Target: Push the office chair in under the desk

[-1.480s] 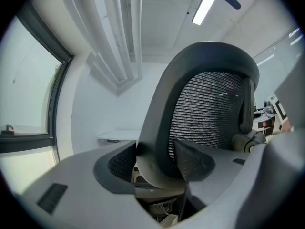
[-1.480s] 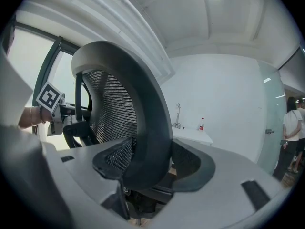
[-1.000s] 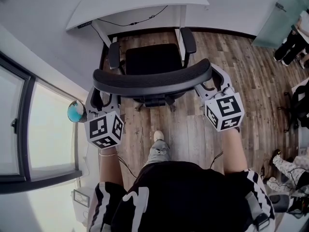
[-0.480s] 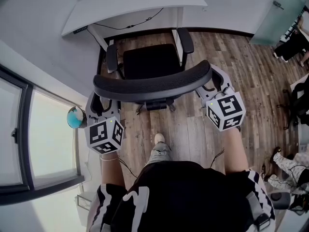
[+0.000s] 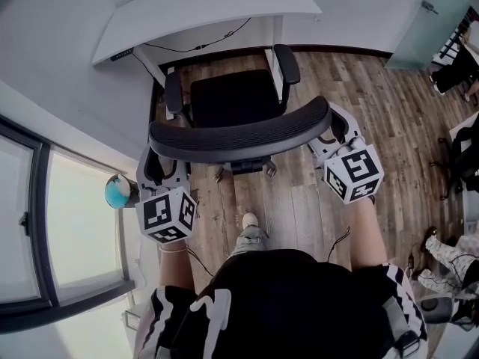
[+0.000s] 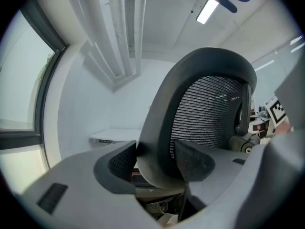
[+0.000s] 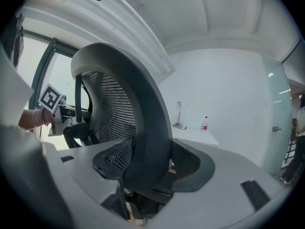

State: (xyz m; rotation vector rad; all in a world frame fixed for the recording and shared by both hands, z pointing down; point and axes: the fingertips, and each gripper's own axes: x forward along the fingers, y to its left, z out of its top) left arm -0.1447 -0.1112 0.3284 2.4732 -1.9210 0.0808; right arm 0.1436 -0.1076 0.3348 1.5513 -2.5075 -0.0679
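Observation:
The black office chair's mesh backrest (image 5: 239, 136) curves across the middle of the head view, its seat (image 5: 232, 96) facing the white desk (image 5: 202, 10). Both armrests reach the desk's legs. My left gripper (image 5: 160, 164) is shut on the backrest's left end, and the rim (image 6: 157, 147) fills the space between the pads (image 6: 121, 159). At the other end my right gripper (image 5: 333, 130) is shut on the rim (image 7: 152, 142), which its pads (image 7: 188, 163) squeeze from both sides. The marker cubes (image 5: 166, 214) sit near the person's wrists.
A blue ball-like object (image 5: 117, 191) sits by the window frame on the left. A cable hangs under the desk. A bottle (image 7: 205, 123) stands on the desk. Other people's legs (image 5: 449, 264) and a glass door (image 5: 434, 13) are to the right, over wooden floor (image 5: 389, 111).
The chair has rolled a little toward the desk, its armrests now level with the desk legs. Both grippers stayed clamped on the backrest and moved with it.

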